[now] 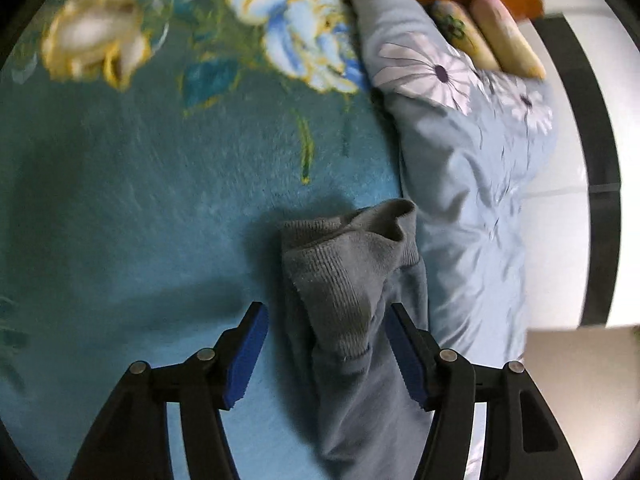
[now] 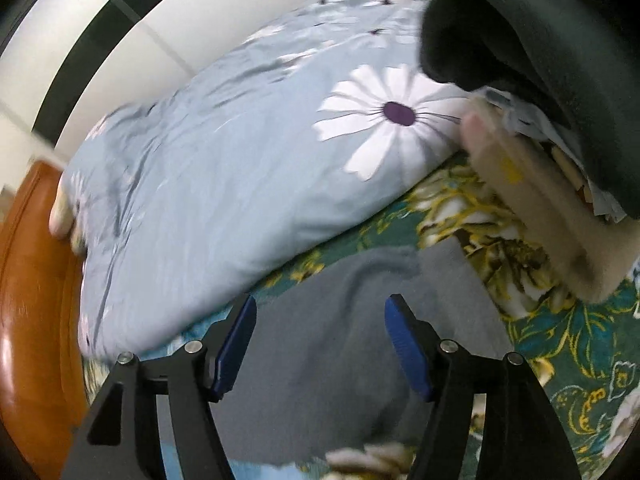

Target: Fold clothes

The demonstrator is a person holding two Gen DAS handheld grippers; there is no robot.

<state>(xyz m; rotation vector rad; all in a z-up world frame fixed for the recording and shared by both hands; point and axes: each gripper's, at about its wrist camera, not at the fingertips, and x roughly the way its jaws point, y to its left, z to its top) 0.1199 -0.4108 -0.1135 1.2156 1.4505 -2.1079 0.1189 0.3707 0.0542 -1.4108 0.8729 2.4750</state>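
Left tongs [image 1: 326, 354] nearest, jaws wide apart, straddling grey garment's ribbed cuff [image 1: 344, 268] without pinching it. Right tongs [image 2: 320, 344] likewise spread wide, gripping nothing, hovering above grey garment [image 2: 340, 344].

Garment lies rumpled, partly bunched on teal flowered blanket [image 1: 140, 220], near bed's pillow-side edge; no neat finished fold visible, stage uncertain.

Beyond: pale blue daisy pillow [image 2: 224, 168], orange wooden headboard [image 2: 28, 280], white wall with dark stripe.

Cuff [image 1: 352, 264]: grey ribbed knit, matt. Blanket [image 1: 132, 200]: fuzzy teal fleece. Duvet [image 2: 224, 168]: smooth cotton-like cloth. Headboard [image 2: 32, 300]: glossy wood.
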